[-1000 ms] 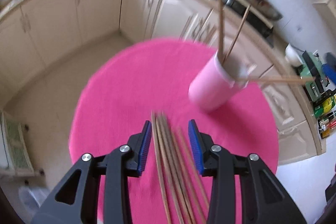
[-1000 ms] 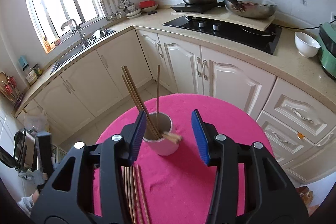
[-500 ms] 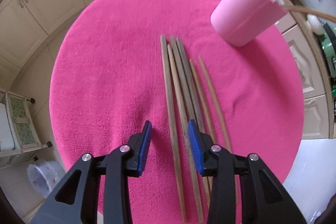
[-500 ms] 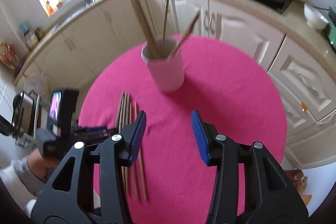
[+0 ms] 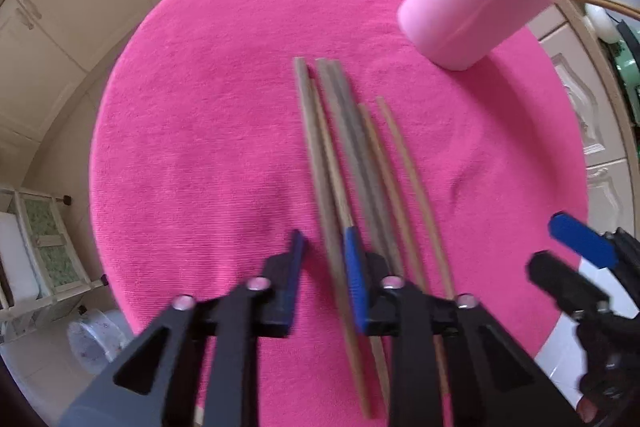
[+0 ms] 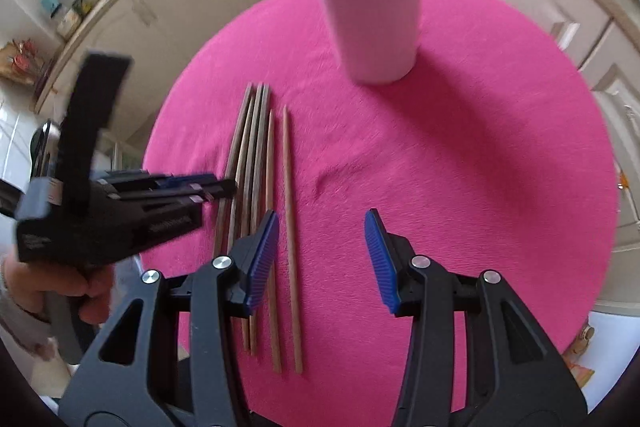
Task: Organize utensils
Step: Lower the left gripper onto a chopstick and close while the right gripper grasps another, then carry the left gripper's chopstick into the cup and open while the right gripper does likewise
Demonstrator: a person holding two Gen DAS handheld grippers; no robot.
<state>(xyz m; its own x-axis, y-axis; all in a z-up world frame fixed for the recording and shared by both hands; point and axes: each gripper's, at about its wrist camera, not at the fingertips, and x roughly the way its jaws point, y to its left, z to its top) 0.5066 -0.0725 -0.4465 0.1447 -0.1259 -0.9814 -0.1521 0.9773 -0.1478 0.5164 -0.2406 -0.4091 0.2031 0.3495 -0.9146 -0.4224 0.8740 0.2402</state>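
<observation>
The left gripper (image 5: 324, 259) is pointing down at the pink tablecloth (image 5: 200, 147), its jaws having just been closing around the two leftmost chopsticks (image 5: 320, 163) of the loose row, though contact is blurred. The right gripper (image 6: 320, 251) is hanging half-open over bare cloth, just right of the row. Beyond, the pink cup (image 6: 372, 27) is standing upright, holding more chopsticks.
</observation>
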